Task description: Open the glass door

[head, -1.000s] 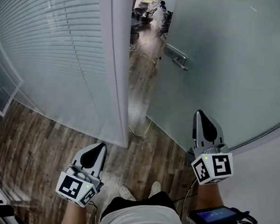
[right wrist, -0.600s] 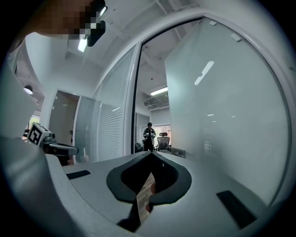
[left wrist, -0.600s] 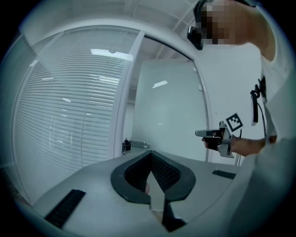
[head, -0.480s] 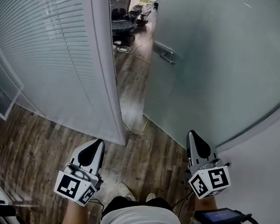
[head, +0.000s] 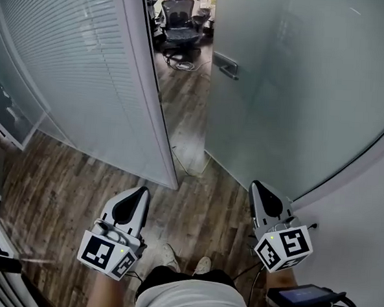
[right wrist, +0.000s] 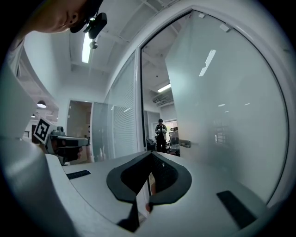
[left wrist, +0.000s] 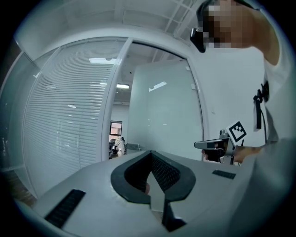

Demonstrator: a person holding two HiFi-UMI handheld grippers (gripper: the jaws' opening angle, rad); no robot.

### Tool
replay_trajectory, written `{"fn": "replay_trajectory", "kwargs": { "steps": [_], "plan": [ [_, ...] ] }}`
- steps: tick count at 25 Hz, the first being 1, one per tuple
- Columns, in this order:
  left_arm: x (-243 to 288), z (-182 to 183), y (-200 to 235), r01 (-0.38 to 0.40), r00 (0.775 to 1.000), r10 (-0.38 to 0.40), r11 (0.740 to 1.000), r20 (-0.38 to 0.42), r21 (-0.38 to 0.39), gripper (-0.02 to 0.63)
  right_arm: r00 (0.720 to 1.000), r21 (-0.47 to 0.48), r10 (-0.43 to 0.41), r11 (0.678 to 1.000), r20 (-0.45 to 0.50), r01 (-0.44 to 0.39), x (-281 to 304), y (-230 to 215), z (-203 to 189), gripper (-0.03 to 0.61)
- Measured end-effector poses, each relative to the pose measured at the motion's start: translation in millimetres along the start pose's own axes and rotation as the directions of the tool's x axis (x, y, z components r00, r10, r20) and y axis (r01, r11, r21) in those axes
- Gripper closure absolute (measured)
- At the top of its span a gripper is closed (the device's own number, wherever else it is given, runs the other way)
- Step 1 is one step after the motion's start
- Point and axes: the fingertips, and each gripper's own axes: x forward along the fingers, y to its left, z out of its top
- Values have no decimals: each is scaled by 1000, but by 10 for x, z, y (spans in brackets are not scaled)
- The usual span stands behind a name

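The frosted glass door (head: pixel 293 91) stands swung open at the right, its metal handle (head: pixel 225 65) near its free edge. Between the door and the white frame post (head: pixel 150 89) a gap shows the room beyond. My left gripper (head: pixel 139 193) is low at the left, shut and holding nothing. My right gripper (head: pixel 258 188) is low at the right, close to the door's foot without touching it, shut and holding nothing. In the right gripper view the door (right wrist: pixel 222 129) and handle (right wrist: pixel 185 144) lie ahead of the shut jaws of the right gripper (right wrist: pixel 150 173). The left gripper (left wrist: pixel 151 172) points at the gap.
A glass partition with blinds (head: pixel 68 64) fills the left. Office chairs (head: pixel 180 22) and cables lie on the wooden floor (head: pixel 195 202) beyond the doorway. A person (right wrist: pixel 160 134) stands inside the room. My feet (head: pixel 185 263) are just short of the threshold.
The gap between door and frame looks wider and more of the room shows. Both grippers stay shut, and the right one sits lower in the head view.
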Motion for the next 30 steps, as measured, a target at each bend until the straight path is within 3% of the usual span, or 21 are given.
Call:
{"fn": "replay_trajectory", "kwargs": {
  "steps": [10,17,23,30],
  "plan": [
    [-195,49,-10,-23,1000,23,1000,5,-14,620,999,-7,35,999,-2,-35,-38,184,28,577],
    [-382,25,298,-26,999,27,999,26,-47,620,999,-47,41,998,-26,-42,138,591,36,578],
    [-476,214,589,-24,999,26,997,34,-68,620,999,-70,31,997,-34,-33,314,836,273,578],
    [-575,121,644,-17,999,19,998,35,-67,620,999,-78,32,996,-28,-35,309,970,201,578]
  ]
}}
